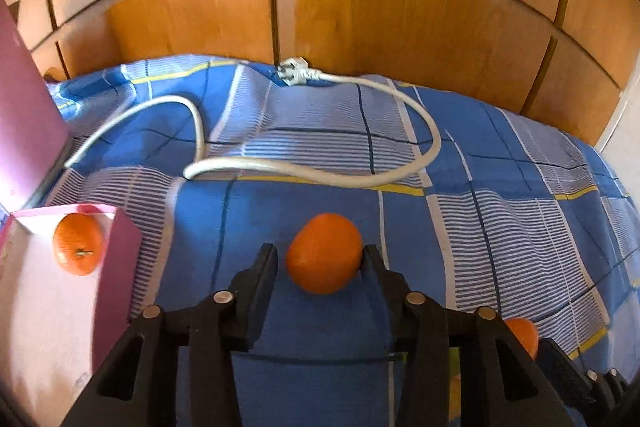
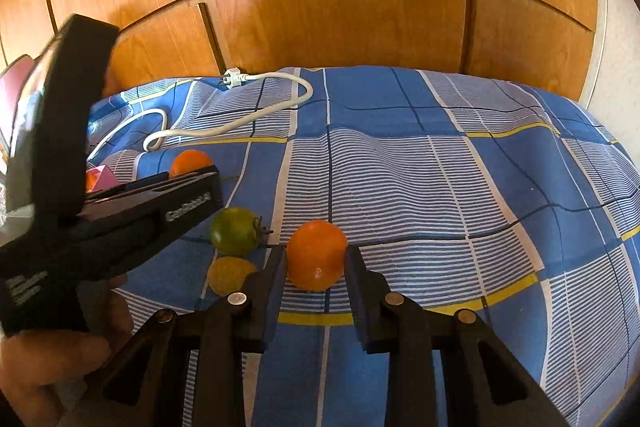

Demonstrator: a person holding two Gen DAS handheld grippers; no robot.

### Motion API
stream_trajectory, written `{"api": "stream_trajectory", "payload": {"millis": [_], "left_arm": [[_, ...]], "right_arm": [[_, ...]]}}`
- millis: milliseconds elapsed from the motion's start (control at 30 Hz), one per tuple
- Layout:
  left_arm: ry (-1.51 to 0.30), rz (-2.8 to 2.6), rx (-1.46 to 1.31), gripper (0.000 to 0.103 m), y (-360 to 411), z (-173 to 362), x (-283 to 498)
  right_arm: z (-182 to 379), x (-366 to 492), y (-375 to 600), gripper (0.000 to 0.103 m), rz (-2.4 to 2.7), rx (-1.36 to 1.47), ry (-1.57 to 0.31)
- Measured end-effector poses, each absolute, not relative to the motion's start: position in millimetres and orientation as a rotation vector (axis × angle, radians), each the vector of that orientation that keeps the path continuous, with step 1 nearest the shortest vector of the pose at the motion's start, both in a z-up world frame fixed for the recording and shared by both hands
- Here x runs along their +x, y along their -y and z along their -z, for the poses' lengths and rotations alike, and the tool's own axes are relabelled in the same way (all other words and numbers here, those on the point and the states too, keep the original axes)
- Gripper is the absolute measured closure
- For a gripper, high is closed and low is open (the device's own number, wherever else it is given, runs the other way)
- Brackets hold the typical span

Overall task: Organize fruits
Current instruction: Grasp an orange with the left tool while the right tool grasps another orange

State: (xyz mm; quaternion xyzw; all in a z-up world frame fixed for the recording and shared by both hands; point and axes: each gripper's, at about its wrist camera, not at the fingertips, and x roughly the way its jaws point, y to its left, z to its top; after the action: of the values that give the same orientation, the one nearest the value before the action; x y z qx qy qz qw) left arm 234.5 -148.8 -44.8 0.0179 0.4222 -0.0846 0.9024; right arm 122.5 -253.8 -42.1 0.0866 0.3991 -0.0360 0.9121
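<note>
Left gripper (image 1: 320, 259): an orange fruit (image 1: 324, 253) sits between the jaws on the blue checked bedspread (image 1: 500, 227). The right jaw touches its side; a narrow gap shows at the left jaw, so the jaws are spread around it and not pinching.

Right gripper (image 2: 317, 259): an orange tomato (image 2: 317, 255) lies between the jaws, both jaw tips against its sides; the jaws pinch it, and it rests on the bedspread.

A second orange fruit (image 1: 78, 243) lies inside the pink box (image 1: 120, 251), left of the left gripper. A green tomato (image 2: 235, 231) and a yellow fruit (image 2: 229, 274) lie just left of the right gripper's jaws, close together on the bedspread.

A white power cable (image 1: 320, 175) loops across the bedspread beyond the fruit, in front of the wooden wardrobe doors (image 1: 400, 27). A hand (image 2: 52, 359) holds the left gripper's handle.
</note>
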Motion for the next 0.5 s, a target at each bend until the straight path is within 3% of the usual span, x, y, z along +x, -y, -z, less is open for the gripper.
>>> {"api": "stream_trajectory", "payload": {"millis": [500], "left_arm": [[-0.839, 0.142, -0.014, 0.069, 124, 37, 181]], "right_arm": [[44, 121, 262, 0.073, 0.043, 0.231, -0.813]]}}
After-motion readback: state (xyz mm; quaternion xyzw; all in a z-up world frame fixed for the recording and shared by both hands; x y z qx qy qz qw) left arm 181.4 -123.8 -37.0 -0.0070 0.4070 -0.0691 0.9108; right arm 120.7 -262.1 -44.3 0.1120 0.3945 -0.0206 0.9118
